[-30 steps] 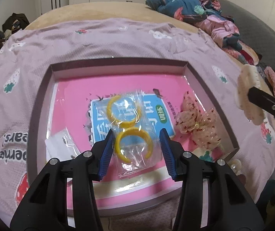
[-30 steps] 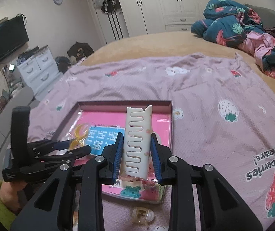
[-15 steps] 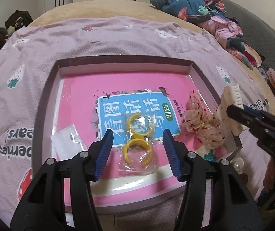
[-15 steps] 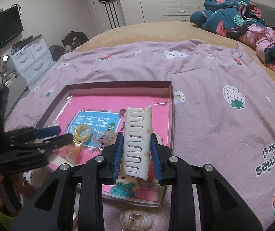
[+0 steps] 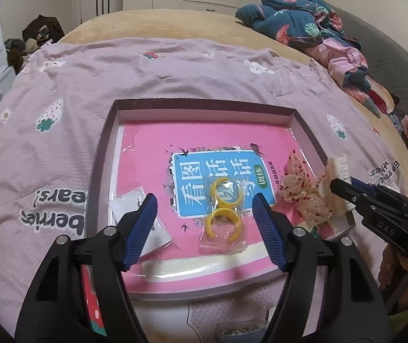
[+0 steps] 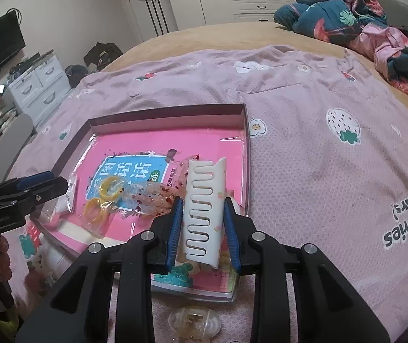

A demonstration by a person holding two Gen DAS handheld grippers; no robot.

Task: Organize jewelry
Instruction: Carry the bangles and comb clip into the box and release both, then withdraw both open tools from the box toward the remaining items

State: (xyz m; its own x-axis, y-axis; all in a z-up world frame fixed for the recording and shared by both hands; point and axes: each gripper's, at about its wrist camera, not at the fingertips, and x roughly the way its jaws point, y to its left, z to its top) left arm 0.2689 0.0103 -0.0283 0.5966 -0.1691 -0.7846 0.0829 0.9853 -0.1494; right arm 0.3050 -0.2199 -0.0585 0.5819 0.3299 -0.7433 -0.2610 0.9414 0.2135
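Note:
A shallow box [image 5: 204, 104] lined with a pink book lies on the purple bedspread; it also shows in the right wrist view [image 6: 161, 115]. Inside lie a clear bag of yellow bracelets [image 5: 224, 214], a speckled sheer bow [image 5: 304, 191] and a small white packet [image 5: 135, 200]. My left gripper [image 5: 204, 231] is open and empty, above the box's near edge, behind the bracelets. My right gripper [image 6: 204, 225] is shut on a white claw hair clip [image 6: 204, 205] and holds it over the box's right near corner; it shows in the left wrist view too [image 5: 337, 171].
A clear round hair clip [image 6: 194, 324] lies on the bedspread just outside the box's near edge. Bundled clothes [image 5: 304, 25] sit at the far right of the bed. White drawers [image 6: 38, 83] stand beyond the bed on the left.
My left gripper has pulled back and up from the bag of bracelets, which stays in the box. My right gripper has carried the white clip lower over the box's right corner.

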